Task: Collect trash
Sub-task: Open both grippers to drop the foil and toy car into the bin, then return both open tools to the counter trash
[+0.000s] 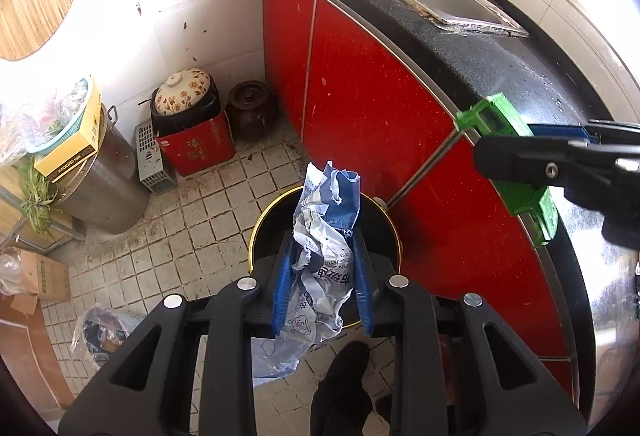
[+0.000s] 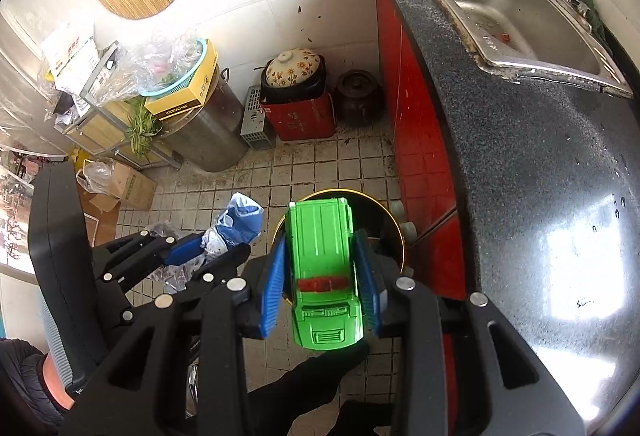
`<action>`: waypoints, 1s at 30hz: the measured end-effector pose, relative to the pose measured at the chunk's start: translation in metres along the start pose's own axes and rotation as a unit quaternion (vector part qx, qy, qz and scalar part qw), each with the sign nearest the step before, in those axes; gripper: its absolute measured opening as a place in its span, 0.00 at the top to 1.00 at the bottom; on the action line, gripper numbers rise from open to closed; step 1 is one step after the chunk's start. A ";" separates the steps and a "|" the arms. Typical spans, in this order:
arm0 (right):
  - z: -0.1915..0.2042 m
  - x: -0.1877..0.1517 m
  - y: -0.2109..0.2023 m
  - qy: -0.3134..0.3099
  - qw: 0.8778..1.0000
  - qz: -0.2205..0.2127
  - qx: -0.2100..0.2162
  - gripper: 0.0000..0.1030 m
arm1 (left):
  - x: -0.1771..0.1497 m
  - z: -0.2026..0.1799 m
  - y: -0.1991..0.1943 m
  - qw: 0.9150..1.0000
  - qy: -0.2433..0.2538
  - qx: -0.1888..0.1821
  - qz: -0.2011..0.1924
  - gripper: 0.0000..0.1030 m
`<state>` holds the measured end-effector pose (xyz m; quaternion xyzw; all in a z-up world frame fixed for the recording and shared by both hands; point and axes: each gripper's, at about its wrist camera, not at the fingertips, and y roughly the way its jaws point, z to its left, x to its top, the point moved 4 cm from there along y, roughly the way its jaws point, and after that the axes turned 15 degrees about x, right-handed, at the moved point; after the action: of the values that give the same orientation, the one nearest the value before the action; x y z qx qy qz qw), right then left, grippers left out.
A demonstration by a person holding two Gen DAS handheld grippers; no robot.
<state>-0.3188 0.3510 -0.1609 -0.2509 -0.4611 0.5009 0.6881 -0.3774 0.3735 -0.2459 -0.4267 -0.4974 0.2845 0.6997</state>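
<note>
Trash items were held one per gripper above the black, gold-rimmed bin (image 2: pixel 394 232) on the tiled floor (image 1: pixel 192 220). At left, the left gripper (image 1: pixel 322 276) had its blue fingers (image 1: pixel 282 288) set narrow, clamping a crumpled blue-and-white wrapper (image 1: pixel 320 236) over the bin opening. At right, the right gripper (image 2: pixel 322 284) gripped a green toy car (image 2: pixel 324 276) at a narrow setting, directly over the bin, beside the red cabinet (image 1: pixel 360 96) under the black countertop (image 2: pixel 520 176).
</note>
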 end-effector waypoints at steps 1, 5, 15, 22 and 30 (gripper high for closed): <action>-0.001 0.002 0.000 0.004 1.000 -0.001 0.002 0.65 | 0.000 -0.001 0.001 1.000 0.002 -0.001 0.001 0.53; -0.005 0.005 -0.005 0.012 1.000 -0.007 0.011 0.42 | 0.002 -0.002 -0.004 1.000 0.010 0.016 -0.018 0.29; -0.011 0.004 -0.025 0.018 1.000 -0.023 0.011 0.35 | 0.000 0.000 -0.008 1.000 0.012 0.019 -0.012 0.25; -0.027 -0.011 -0.084 0.041 0.996 -0.076 -0.009 0.26 | 0.012 -0.028 -0.035 0.997 0.059 0.015 -0.046 0.14; -0.080 -0.082 -0.222 0.106 0.970 -0.187 -0.117 0.20 | 0.033 -0.143 -0.095 0.977 0.179 -0.062 -0.103 0.10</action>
<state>-0.1521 0.2016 -0.0491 -0.2905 -0.4798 0.2765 0.7803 -0.2345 0.3106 -0.1671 -0.4599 -0.4222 0.0990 0.7749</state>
